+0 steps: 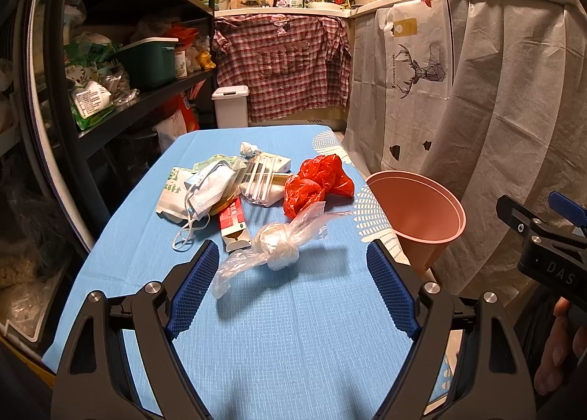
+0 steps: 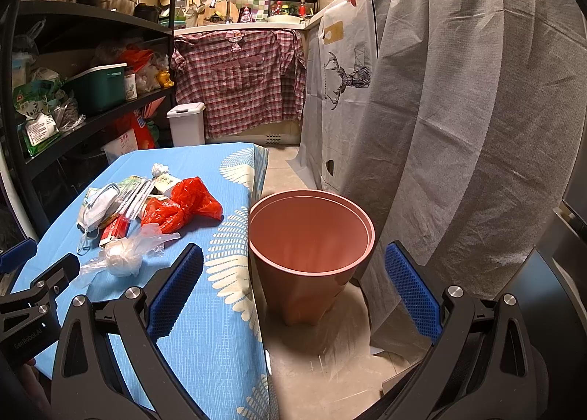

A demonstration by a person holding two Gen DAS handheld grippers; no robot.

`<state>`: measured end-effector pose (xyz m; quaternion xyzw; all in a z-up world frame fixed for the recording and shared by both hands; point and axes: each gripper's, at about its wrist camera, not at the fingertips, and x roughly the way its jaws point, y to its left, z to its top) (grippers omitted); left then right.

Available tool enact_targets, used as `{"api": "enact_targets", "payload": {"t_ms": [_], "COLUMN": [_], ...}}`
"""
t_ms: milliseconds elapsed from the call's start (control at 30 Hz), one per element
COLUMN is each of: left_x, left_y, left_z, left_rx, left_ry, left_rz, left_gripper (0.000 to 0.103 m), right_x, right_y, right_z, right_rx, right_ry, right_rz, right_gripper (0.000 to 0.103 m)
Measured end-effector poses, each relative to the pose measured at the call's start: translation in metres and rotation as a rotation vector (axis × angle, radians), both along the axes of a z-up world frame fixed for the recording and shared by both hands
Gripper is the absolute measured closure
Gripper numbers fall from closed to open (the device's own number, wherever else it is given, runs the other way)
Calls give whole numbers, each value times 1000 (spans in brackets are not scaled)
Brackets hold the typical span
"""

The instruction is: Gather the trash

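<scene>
A pile of trash lies on the blue tablecloth (image 1: 279, 328): a knotted clear plastic bag (image 1: 273, 245) nearest me, a red plastic bag (image 1: 317, 183), a face mask (image 1: 211, 189), a red and white carton (image 1: 233, 223) and clear wrapped straws (image 1: 262, 178). My left gripper (image 1: 291, 266) is open and empty, just short of the clear bag. A pink bin (image 2: 312, 236) stands on the floor right of the table. My right gripper (image 2: 293, 269) is open and empty, facing the bin's mouth. The clear bag (image 2: 121, 256) and red bag (image 2: 183, 205) also show in the right wrist view.
A black shelf rack (image 1: 121, 64) full of goods runs along the left. A white lidded bin (image 1: 231, 106) stands beyond the table. A grey cloth (image 2: 458, 126) covers the counter front on the right, close behind the pink bin. The pink bin also shows in the left wrist view (image 1: 418, 214).
</scene>
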<state>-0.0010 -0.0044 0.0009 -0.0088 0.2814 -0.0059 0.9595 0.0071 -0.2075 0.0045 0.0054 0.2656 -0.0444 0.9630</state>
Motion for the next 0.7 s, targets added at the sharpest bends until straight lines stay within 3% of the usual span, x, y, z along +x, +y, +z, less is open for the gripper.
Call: {"api": "enact_targets", "payload": {"t_ms": [267,433,700], "left_x": [-3,-1,10], "left_y": [-5,-6,7], "left_z": [8,6,5], "left_rx": [-10,2,-11], "left_ry": [-12,-10,-17], "left_rz": [-6,-5,12], "left_gripper": [23,24,53], "right_x": [-2,-1,10], "right_y": [-3,-2,5], "right_z": [5,6,6], "right_rx": [12,45,124], "right_ry": [-28,-30,-28], "right_rz": [-1,9,87], "right_gripper": [7,17,35]}}
